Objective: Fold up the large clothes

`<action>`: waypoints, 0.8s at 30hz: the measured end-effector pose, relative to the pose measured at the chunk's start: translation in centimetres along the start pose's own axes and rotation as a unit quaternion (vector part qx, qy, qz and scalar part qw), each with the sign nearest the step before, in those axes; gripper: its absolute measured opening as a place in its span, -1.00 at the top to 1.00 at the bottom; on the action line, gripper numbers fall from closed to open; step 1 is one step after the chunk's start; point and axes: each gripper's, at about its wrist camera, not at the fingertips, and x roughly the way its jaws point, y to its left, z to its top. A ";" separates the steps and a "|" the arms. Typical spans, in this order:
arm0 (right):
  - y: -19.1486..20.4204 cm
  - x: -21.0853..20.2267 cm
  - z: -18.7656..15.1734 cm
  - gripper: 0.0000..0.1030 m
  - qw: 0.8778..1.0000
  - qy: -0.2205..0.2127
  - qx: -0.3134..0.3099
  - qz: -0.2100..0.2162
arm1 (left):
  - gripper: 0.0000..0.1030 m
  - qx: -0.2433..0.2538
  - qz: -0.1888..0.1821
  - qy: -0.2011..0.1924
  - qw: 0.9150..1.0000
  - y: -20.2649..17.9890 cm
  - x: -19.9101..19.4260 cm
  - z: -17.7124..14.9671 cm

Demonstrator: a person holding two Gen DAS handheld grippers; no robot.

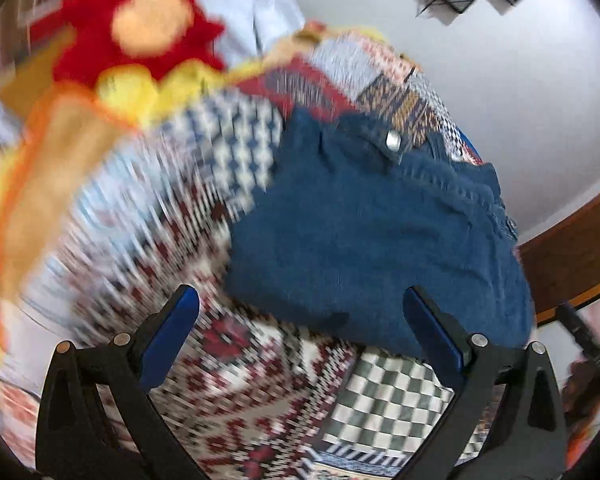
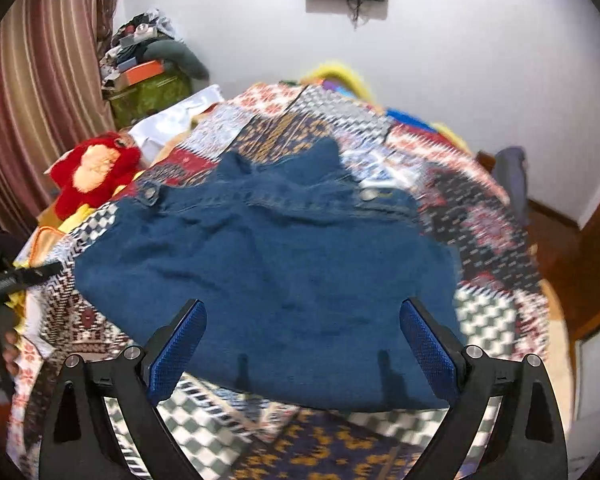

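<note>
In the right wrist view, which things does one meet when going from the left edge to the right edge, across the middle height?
striped curtain → red plush toy → blue denim garment → patchwork quilt → wooden floor

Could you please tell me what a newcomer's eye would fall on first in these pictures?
First, the blue denim garment spread over the middle of the patchwork quilt, its metal buttons toward the far edge. Next, the red plush toy at the quilt's left edge, near the striped curtain. Both open tongs, left and right, hover empty above the garment's near hem.
</note>
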 end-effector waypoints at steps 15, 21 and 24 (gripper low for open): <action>1.2 8.5 -2.8 -0.93 0.993 0.108 0.025 0.039 | -0.94 -0.145 -0.202 0.088 0.965 -1.2 9.5 -1.5; 0.9 8.4 -2.7 -0.93 0.992 0.109 0.030 0.046 | -0.56 -0.150 -0.153 0.048 0.976 -2.5 10.0 0.3; 0.7 8.0 -2.6 -0.93 0.992 0.112 0.038 0.053 | -0.11 -0.138 -0.105 0.023 0.985 -2.9 9.8 1.3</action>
